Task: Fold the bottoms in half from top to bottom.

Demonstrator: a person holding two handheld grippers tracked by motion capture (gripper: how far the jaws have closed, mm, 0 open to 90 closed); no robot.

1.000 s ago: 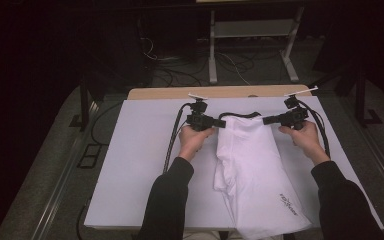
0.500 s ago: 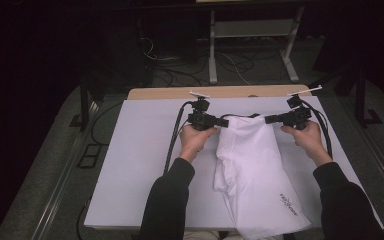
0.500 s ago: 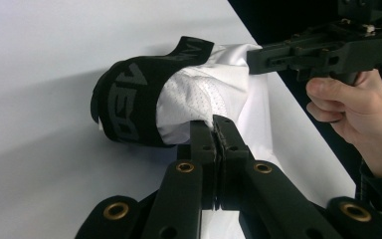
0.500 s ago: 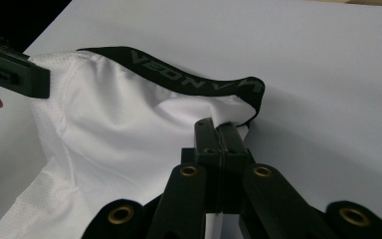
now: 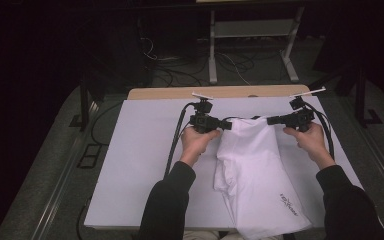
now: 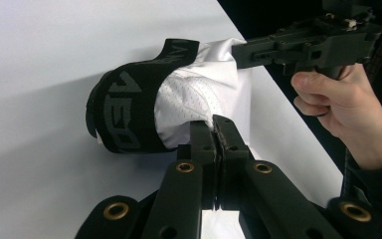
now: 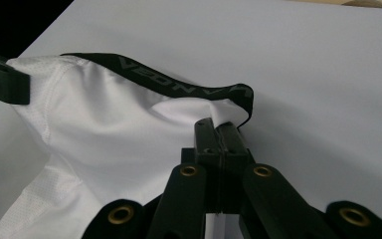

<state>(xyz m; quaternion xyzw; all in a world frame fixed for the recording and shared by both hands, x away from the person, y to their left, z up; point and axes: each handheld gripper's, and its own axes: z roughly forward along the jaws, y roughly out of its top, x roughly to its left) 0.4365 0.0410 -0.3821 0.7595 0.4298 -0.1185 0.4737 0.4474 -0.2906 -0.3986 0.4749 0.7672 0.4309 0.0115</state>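
White sports shorts (image 5: 260, 170) with a black lettered waistband (image 6: 124, 107) lie lengthwise on the white table cover (image 5: 130, 165), their waist end lifted at the far side. My left gripper (image 5: 226, 125) is shut on the left side of the waist, white cloth pinched between its jaws, as the left gripper view (image 6: 214, 130) shows. On the waist's right side my right gripper (image 5: 271, 120) is shut on the fabric just below the waistband (image 7: 179, 82), seen close in the right gripper view (image 7: 216, 130). The waist hangs stretched between the two grippers. The leg end reaches the table's near edge.
The white cover (image 7: 303, 59) spreads wide to the left of the shorts. A strip of wooden table edge (image 5: 220, 92) shows at the far side. Beyond it, on the dark floor, are cables and a metal stand (image 5: 250, 45).
Both grippers have raised the waist end a little off the table, the left one rising more. The waistband now hangs tauter between them.
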